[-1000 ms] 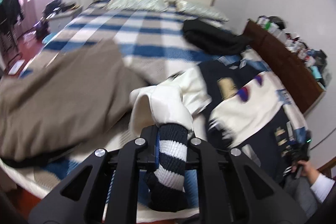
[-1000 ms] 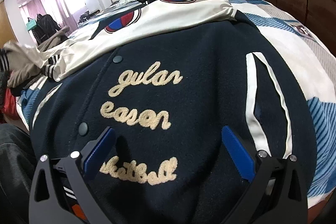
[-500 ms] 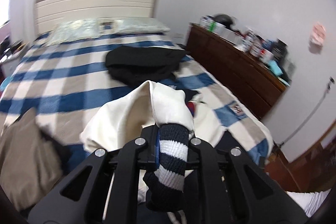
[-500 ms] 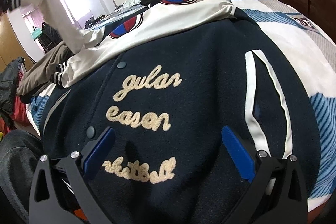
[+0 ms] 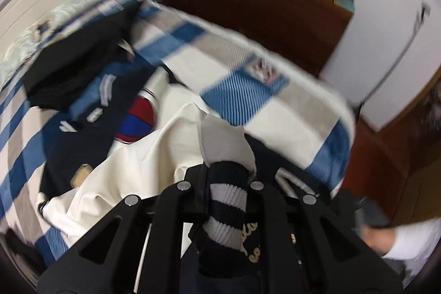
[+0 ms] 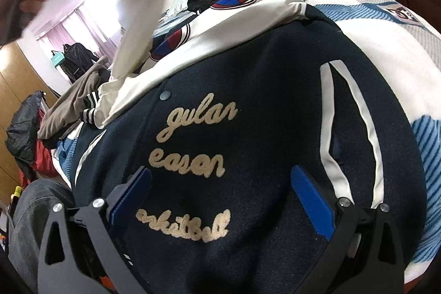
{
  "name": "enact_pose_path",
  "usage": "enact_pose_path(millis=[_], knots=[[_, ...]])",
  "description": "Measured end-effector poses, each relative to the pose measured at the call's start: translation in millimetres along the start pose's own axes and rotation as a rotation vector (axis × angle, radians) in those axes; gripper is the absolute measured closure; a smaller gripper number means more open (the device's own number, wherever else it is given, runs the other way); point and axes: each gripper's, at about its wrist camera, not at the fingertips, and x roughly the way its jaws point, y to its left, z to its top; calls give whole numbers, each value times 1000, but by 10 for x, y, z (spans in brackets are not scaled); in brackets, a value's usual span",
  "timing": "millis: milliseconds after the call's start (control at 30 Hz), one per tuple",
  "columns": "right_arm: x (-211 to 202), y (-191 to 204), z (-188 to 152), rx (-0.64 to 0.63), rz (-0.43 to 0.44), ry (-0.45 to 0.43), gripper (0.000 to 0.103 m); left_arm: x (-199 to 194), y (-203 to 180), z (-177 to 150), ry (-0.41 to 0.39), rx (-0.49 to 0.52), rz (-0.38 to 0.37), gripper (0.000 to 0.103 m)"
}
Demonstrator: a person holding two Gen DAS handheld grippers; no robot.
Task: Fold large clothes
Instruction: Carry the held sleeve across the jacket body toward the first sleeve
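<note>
- Left gripper (image 5: 226, 181): jaws clamped on the striped cuff (image 5: 224, 200), so the cream sleeve (image 5: 143, 156) can be carried across the jacket body.
- Right gripper (image 6: 220, 194): jaws spread wide, holding nothing, poised low over the navy jacket (image 6: 248, 90), probably to steady it.
- Jacket lies on the checked bed (image 5: 248, 90); black garment (image 5: 77, 65) at 10 o'clock.

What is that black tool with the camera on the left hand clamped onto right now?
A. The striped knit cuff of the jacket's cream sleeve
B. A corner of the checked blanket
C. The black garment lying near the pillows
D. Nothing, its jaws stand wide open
A: in the left wrist view the left gripper is shut on the striped cuff, navy and white, with the cream sleeve trailing from it over the varsity jacket.
</note>
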Motion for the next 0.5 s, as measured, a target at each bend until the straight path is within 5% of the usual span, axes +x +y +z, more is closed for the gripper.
enact_pose_path(millis=[233,500], knots=[[-14,-47,26,23,32,3,4,1262,-476,-78,253,185,45,92],[-28,-88,17,4,52,9,4,1813,-576,-135,383,226,117,92]])
